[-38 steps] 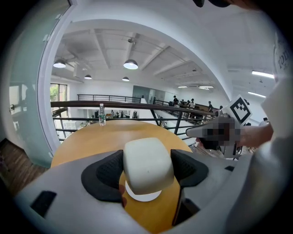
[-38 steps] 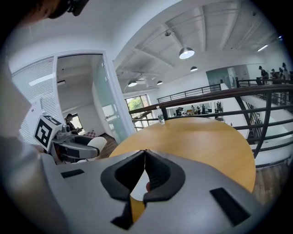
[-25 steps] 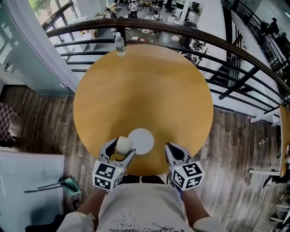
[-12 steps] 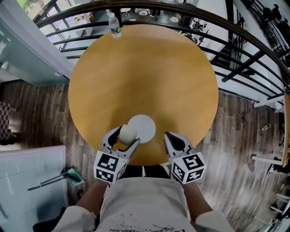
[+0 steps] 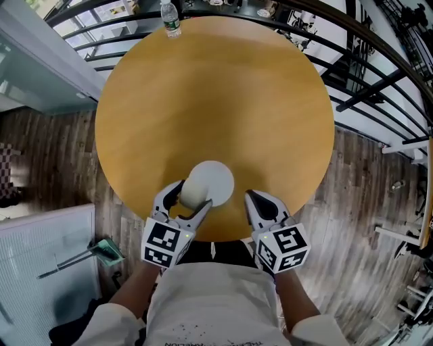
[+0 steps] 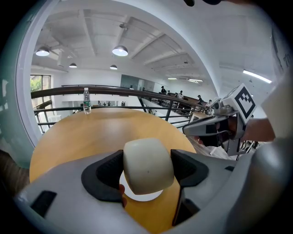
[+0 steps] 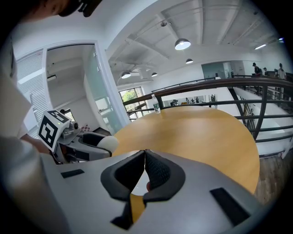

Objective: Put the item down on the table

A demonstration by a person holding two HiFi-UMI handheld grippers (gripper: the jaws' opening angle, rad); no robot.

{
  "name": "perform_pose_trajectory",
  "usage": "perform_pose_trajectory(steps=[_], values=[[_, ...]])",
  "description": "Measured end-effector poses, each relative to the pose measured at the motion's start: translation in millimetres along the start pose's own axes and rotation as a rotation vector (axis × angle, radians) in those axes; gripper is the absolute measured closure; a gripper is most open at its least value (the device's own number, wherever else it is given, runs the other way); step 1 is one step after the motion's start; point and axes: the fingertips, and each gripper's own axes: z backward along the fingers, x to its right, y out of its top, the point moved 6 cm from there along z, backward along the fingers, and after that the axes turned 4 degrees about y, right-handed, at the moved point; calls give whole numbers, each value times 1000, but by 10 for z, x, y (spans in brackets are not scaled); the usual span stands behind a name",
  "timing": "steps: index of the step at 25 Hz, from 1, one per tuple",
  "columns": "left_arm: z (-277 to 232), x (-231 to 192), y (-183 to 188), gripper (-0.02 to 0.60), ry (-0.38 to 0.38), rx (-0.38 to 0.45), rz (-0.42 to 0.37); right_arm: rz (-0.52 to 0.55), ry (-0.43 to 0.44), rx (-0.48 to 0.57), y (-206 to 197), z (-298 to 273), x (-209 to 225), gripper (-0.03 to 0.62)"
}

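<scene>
My left gripper (image 5: 187, 199) (image 6: 145, 171) is shut on a cream-white cup (image 5: 193, 192) (image 6: 147, 165), held on its side above the near edge of the round wooden table (image 5: 216, 101). A white saucer (image 5: 215, 177) (image 6: 145, 196) lies on the table right under and beyond the cup. My right gripper (image 5: 260, 206) (image 7: 144, 172) hovers over the table's near edge to the right of the saucer, its jaws shut with nothing between them. From the right gripper view, the left gripper (image 7: 98, 145) with the cup (image 7: 108, 143) shows at the left.
A clear water bottle (image 5: 170, 19) (image 6: 86, 101) (image 7: 157, 108) stands at the table's far edge. A dark railing (image 5: 379, 61) curves behind the table. Wooden floor (image 5: 61, 155) surrounds it. A white bin (image 5: 47, 270) and a dustpan (image 5: 101, 253) sit at the left.
Both grippers have moved a little forward over the table. The cup in my left gripper now overlaps the near side of the saucer. The head view has tilted further down.
</scene>
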Motion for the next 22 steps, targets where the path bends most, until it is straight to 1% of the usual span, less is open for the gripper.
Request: perform_pose_trajectory(steps=[5, 14, 22], values=[[-164, -3, -84, 245, -14, -34, -24, -19, 2, -12, -66, -107, 92, 568], [-382, -39, -263, 245, -32, -92, -26, -37, -11, -49, -185, -162, 199, 568], [-576, -110, -361, 245, -36, -130, -28, -72, 5, -70, -319, -285, 246, 568]])
